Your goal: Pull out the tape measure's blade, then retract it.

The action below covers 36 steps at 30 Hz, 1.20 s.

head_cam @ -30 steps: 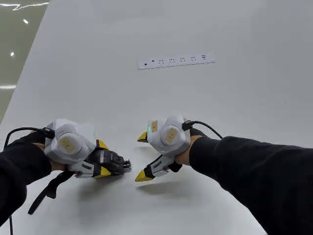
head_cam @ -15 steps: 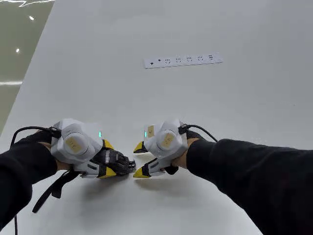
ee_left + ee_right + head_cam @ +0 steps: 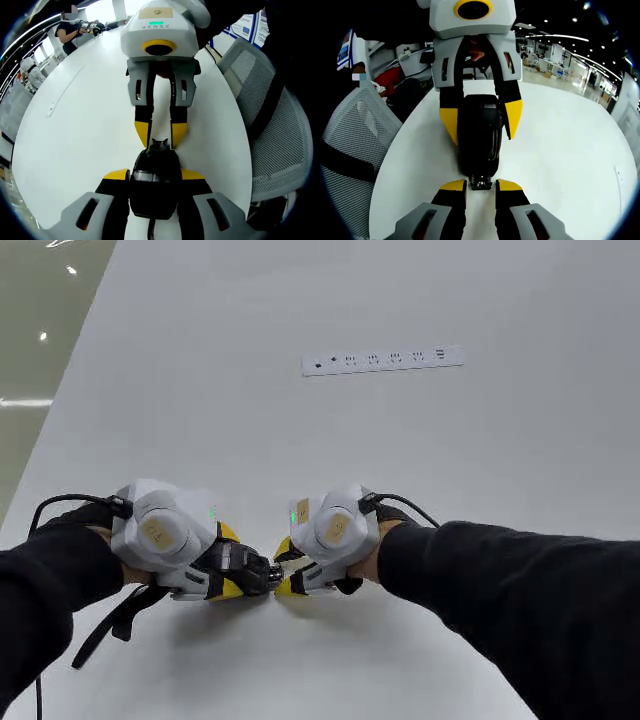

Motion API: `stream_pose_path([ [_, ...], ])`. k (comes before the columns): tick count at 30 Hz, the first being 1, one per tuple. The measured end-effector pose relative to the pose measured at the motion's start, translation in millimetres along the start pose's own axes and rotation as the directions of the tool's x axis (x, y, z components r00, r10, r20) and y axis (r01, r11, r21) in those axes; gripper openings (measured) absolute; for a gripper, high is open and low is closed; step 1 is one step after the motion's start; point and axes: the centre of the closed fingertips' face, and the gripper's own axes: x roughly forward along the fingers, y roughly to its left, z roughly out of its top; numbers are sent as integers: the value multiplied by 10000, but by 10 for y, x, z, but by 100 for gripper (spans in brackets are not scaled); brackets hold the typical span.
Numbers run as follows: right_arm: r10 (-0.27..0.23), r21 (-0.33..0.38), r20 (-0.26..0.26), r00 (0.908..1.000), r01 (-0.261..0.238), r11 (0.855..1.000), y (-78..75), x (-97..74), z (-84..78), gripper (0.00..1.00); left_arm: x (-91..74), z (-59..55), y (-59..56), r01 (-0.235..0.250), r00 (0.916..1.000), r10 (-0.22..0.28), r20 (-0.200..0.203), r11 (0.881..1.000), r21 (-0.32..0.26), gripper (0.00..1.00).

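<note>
A black tape measure (image 3: 240, 570) (image 3: 152, 182) (image 3: 479, 132) lies low over the white table, and my left gripper (image 3: 233, 562) (image 3: 155, 175) is shut on its case from both sides. The metal blade hook (image 3: 160, 144) (image 3: 481, 182) sticks out of the case toward my right gripper (image 3: 285, 568) (image 3: 481, 186). That gripper faces the left one head-on, and its yellow fingertips (image 3: 142, 132) close on the hook from either side. No length of blade shows outside the case.
A white power strip (image 3: 383, 360) lies farther back on the table (image 3: 450, 460). A black strap (image 3: 110, 620) trails behind the left gripper. A grey mesh chair (image 3: 280, 145) (image 3: 350, 135) stands off the table's edge.
My right gripper has moved left to the tape measure's front, and its jaws have narrowed from wide open onto the blade hook. The left gripper keeps its hold on the case.
</note>
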Motion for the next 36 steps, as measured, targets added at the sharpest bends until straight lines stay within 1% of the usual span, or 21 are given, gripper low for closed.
stream_pose_path([
  [3, 62, 285, 41, 10000, -63, 9996, 12, 2, 2, 12, 0, -6, 4, -14, 10000, 14, 18, 10000, -26, 31],
  [5, 6, 379, 72, 10000, -9, 9993, 5, 10, 5, 12, 1, -8, 3, 7, 10000, -7, 20, 10000, -33, 31],
  [9, 31, 295, 130, 9999, -35, 9996, 8, 33, 25, 12, 4, -7, 0, 22, 10000, -22, 45, 10000, -49, 31],
  [10, 57, 383, 45, 10000, -59, 9992, 7, 37, 21, 12, 6, -7, 0, 10, 10000, -9, 72, 10000, -64, 31],
  [12, 90, 203, 18, 10000, -90, 9998, 6, 33, 21, 12, 7, -7, -1, -4, 10000, 5, 88, 10000, -79, 31],
  [14, 73, 250, -65, 10000, -71, 9997, 11, 39, 20, 11, 8, -7, -1, -4, 10000, 5, 87, 10000, -79, 31],
  [15, -16, 50, -269, 9996, 18, 10000, 12, 43, 17, 11, 9, -7, -2, -3, 10000, 3, 82, 10000, -67, 31],
  [17, -141, 334, -519, 9986, 159, 9993, 12, 48, 20, 11, 11, -7, -2, -4, 10000, 4, 80, 10000, -55, 31],
  [19, -152, 11, -705, 9974, 154, 9999, 9, 50, 18, 10, 12, -8, -4, 3, 10000, -3, 56, 10000, -40, 31],
  [20, 32, -659, -704, 9975, -79, 9978, 15, 45, 13, 10, 11, -8, -4, 9, 10000, -9, 48, 10000, -28, 31],
  [21, 100, -591, -688, 9976, -141, 9982, 21, 33, 0, 9, 9, -11, -4, 11, 10000, -11, 32, 10000, -26, 31],
  [24, -27, -501, -649, 9979, -6, 9987, 1, 11, -10, 8, -5, -25, 5, 48, 10000, -49, -74, 9999, -121, 30],
  [25, -21, -128, -617, 9981, 13, 9999, 5, 15, -10, 8, 1, -27, 2, 90, 9999, -90, -129, 10000, -33, 30],
  [26, 15, -2, -626, 9980, -15, 10000, 4, 14, -14, 8, 3, -29, 2, 107, 9998, -108, -156, 9999, -13, 30],
  [33, 32, 261, -578, 9983, -17, 9997, 3, -23, -41, 8, 0, -23, 4, 81, 9999, -82, -103, 10000, -52, 30],
  [36, -51, 119, -602, 9982, 58, 9999, -4, -32, -47, 9, 3, -21, 6, 88, 9999, -89, -84, 9999, -99, 30],
])
